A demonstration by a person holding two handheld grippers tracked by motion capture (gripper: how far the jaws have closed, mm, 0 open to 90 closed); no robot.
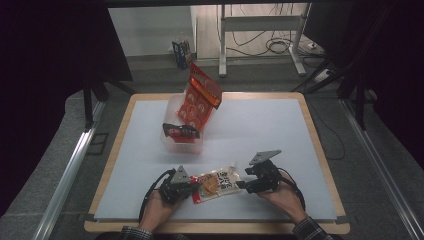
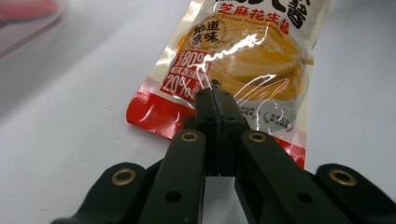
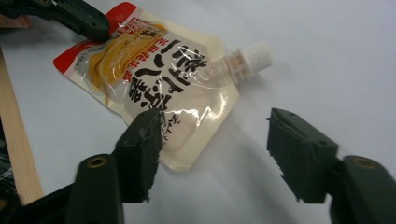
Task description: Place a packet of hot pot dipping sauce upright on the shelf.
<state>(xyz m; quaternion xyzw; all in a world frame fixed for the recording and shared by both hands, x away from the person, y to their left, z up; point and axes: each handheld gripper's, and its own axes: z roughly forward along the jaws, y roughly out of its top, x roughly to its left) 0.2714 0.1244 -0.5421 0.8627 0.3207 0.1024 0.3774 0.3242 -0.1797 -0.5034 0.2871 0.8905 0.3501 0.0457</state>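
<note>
**Pouch pinched at one end, free at the other**

Your clear, red-edged sauce pouch with a white screw cap (image 1: 216, 183) lies flat on the white bench (image 1: 260, 135), between your two grippers. Your left gripper (image 2: 212, 100) has its fingers clamped on the pouch's red bottom edge. Your right gripper (image 3: 219, 140) fingers stand apart, gripping nothing, with the pouch's cap-end corner beside one finger. In the high view, its long axis runs left to right, cap toward the right gripper.
</note>
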